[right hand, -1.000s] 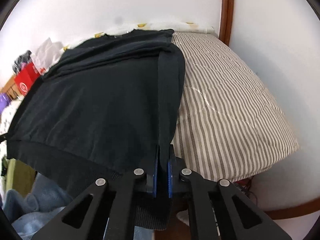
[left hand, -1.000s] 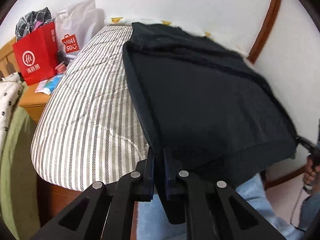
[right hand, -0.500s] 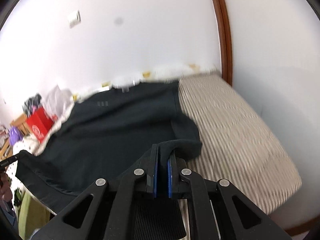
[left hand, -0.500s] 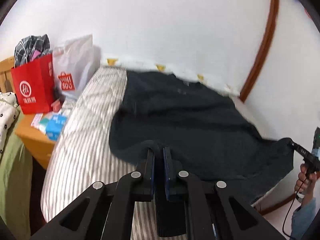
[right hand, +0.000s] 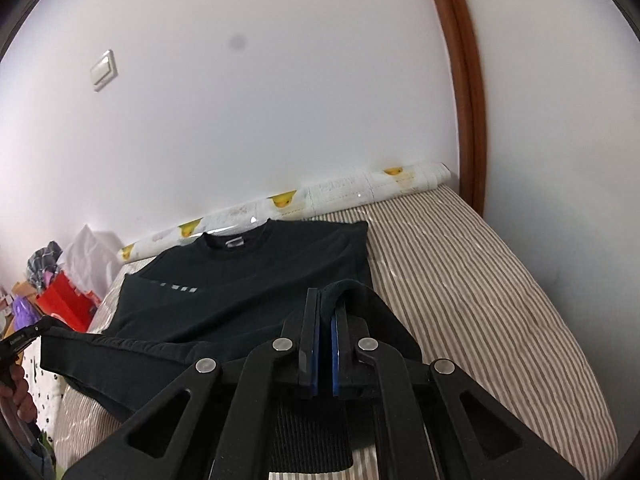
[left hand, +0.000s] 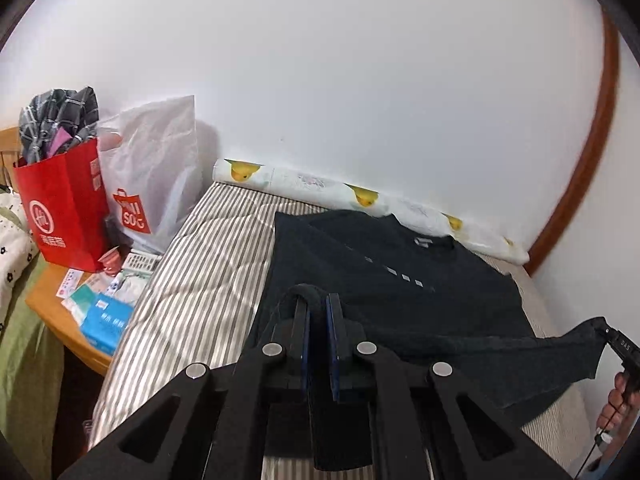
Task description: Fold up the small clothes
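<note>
A black long-sleeved top [left hand: 400,300] lies on the striped bed [left hand: 192,304] with its collar toward the wall. It also shows in the right wrist view [right hand: 248,288]. My left gripper [left hand: 318,320] is shut on the hem's left corner, held above the bed. My right gripper [right hand: 325,320] is shut on the hem's right corner. The hem is stretched between them, lifted over the lower body of the top. The right gripper shows at the far right of the left wrist view [left hand: 616,344].
A rolled duck-print sheet [left hand: 360,196] lies along the wall. A red paper bag [left hand: 60,208] and a white plastic bag [left hand: 156,176] stand on a wooden nightstand [left hand: 52,304] left of the bed. A wooden door frame [right hand: 464,92] rises at the bed's right corner.
Both grippers have raised the hem and carried it toward the collar. The top, stretched up before, now lies flat on the bed with its chest print showing.
</note>
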### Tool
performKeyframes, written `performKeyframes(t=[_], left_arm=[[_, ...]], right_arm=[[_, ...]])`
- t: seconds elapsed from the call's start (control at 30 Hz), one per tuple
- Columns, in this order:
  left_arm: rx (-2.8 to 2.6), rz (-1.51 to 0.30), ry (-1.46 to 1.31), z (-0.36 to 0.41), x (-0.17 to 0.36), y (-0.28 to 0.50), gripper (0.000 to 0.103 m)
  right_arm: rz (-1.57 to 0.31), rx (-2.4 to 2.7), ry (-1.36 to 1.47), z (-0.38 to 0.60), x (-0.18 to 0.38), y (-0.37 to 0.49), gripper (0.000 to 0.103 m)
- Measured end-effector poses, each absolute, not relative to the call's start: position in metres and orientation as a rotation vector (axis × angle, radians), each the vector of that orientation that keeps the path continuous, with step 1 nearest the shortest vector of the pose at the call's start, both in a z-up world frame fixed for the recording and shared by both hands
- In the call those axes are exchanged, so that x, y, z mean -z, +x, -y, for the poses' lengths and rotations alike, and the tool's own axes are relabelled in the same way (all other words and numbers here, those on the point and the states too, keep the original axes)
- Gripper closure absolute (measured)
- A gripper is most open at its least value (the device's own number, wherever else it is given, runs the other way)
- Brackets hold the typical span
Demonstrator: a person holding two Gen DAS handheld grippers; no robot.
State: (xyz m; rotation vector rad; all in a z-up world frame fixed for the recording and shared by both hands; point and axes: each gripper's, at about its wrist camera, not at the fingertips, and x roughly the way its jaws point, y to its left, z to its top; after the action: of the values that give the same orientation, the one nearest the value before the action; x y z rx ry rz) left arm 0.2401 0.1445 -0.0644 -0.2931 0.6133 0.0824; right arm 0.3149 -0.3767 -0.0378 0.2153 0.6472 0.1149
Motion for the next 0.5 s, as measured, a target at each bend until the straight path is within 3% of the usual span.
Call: performKeyframes(t=[0.5], left_arm=[[-0.174,-0.757,-0.215,-0.143,0.114,0.343,0.095]], right_arm=[[-0.728,-0.073,0.184,0.369,0.098,0.421,0.099]])
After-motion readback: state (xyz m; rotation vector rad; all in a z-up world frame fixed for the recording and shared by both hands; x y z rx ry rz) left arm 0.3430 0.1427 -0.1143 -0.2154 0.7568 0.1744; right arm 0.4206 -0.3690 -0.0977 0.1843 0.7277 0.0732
